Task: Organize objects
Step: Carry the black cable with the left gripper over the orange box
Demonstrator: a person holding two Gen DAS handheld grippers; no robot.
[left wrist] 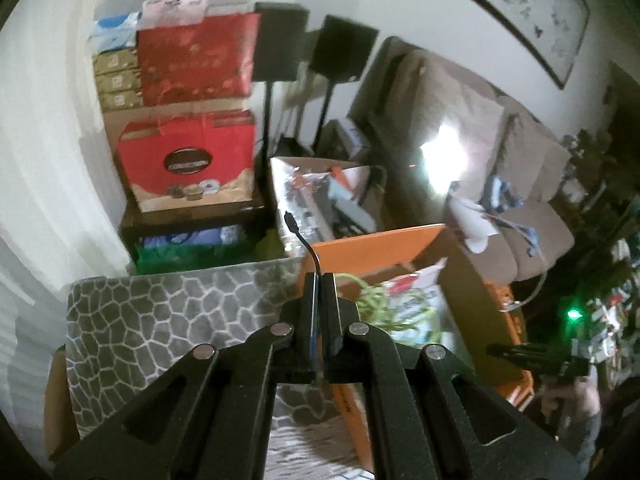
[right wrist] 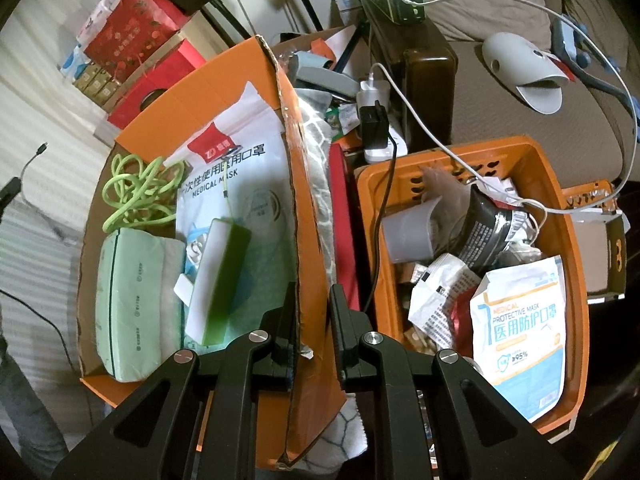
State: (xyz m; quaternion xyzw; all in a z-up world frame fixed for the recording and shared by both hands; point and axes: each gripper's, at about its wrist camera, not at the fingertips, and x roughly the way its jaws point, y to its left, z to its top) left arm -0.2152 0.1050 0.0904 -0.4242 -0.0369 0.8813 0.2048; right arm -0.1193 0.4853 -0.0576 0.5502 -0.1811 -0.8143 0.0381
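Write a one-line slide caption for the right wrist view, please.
Right gripper clamps the orange cardboard box wall, beside an orange plastic basket of mask packets.

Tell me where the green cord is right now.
In the right wrist view, the coiled green cord lies at the back left of the orange cardboard box, above the pale green tissue pack and beside the white medical mask bag.

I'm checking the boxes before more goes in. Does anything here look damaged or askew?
Yes. The orange cardboard box's side wall, which the right gripper is pinching, has a ragged, torn top edge and leans. The orange plastic basket beside it looks intact but is heaped messily.
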